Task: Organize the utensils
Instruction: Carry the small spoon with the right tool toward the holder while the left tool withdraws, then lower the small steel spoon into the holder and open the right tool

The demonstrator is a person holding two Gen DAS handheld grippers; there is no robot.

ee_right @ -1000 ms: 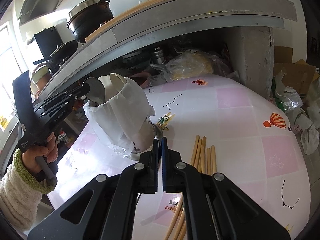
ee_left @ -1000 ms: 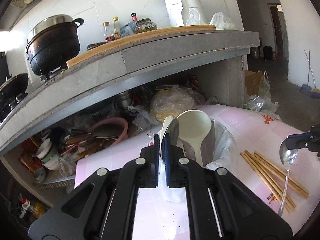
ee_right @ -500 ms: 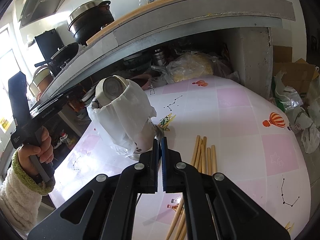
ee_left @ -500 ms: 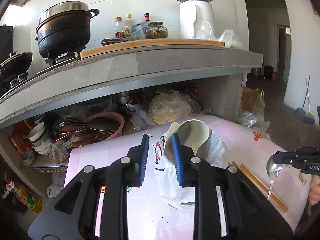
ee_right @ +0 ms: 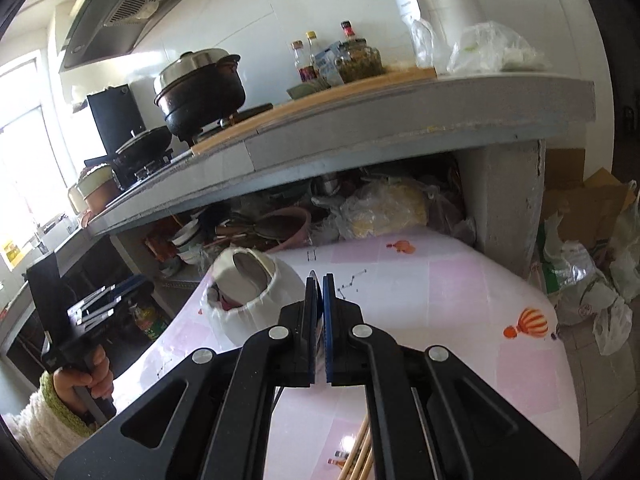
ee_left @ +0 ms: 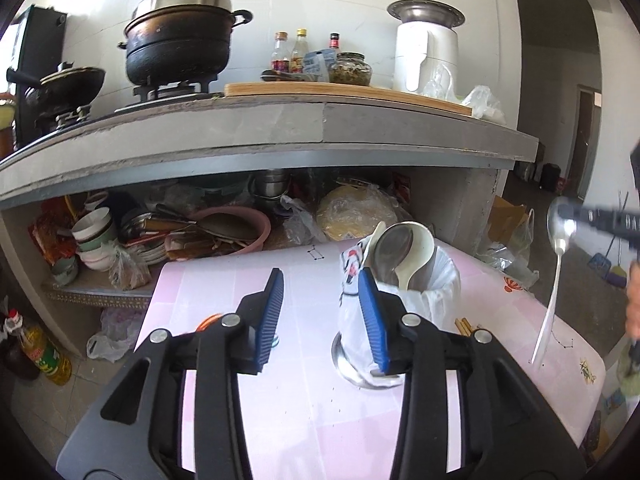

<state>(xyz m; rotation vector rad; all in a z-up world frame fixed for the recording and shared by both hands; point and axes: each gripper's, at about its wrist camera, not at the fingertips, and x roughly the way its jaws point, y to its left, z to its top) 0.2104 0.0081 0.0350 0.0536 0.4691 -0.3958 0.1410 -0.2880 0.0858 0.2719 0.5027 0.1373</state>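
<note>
The left gripper [ee_left: 320,312] is opening, nothing between its blue pads. The right gripper [ee_right: 319,300] is clenched on a metal spoon [ee_left: 554,280], which hangs above the pink table [ee_left: 304,392], right of the bag-lined utensil holder [ee_left: 436,292].

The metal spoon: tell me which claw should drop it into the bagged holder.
Right. The right claw is shut on the metal spoon, raised beside the holder. The left claw is opening, with nothing between its jaws.
</note>
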